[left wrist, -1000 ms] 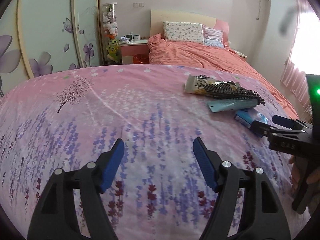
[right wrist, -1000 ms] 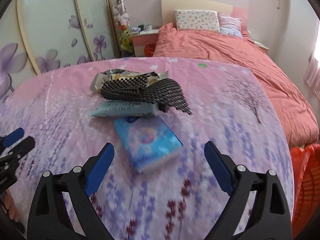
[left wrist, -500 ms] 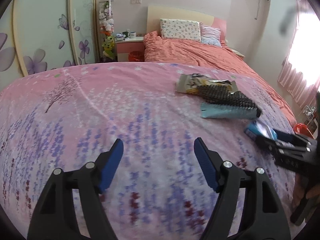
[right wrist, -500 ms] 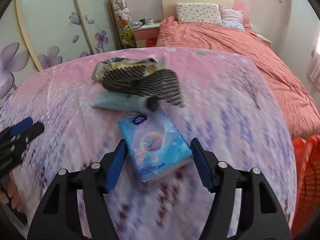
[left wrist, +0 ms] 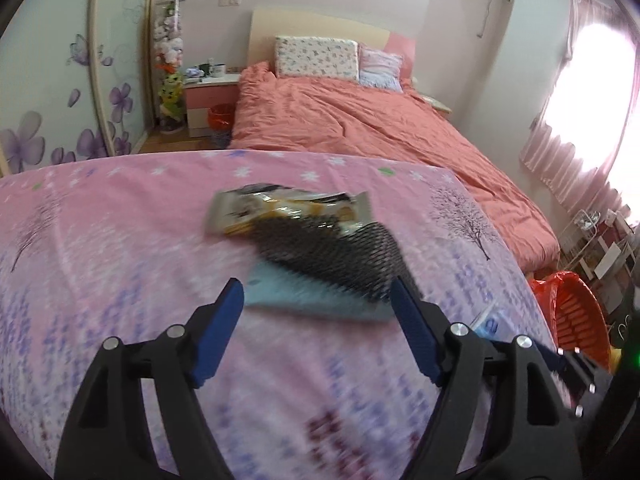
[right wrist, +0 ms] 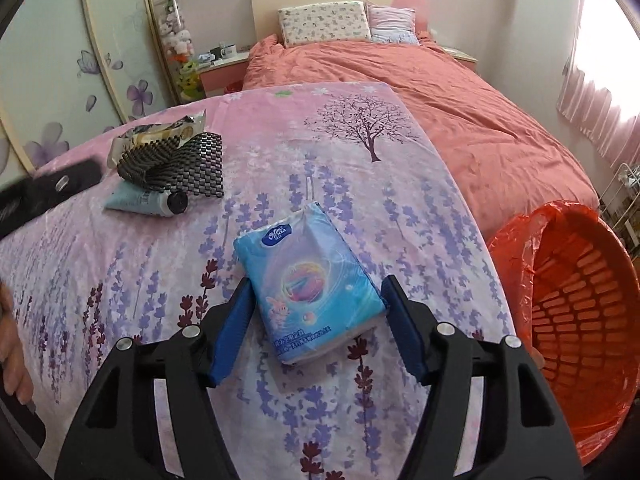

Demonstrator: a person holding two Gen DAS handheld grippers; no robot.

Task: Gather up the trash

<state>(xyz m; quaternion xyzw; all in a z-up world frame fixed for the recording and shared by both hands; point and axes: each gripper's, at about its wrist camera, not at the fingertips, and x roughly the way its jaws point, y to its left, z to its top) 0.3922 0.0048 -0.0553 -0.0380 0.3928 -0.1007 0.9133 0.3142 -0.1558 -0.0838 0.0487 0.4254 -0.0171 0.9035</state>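
Right claw (right wrist: 316,320): closed on blue tissue pack (right wrist: 306,280), lifted over pink floral sheet (right wrist: 360,200), beside red bin (right wrist: 576,312).
Left claw (left wrist: 316,320): wide, empty, near black mesh (left wrist: 332,252), light-blue tube (left wrist: 304,300), snack wrapper (left wrist: 280,208) piled on sheet.

A home bedroom: ahead of the gripper, a bed (right wrist: 460,112) with pillows (right wrist: 324,22), a nightstand (left wrist: 208,98) and a flower-painted wardrobe (left wrist: 60,80) to its left.
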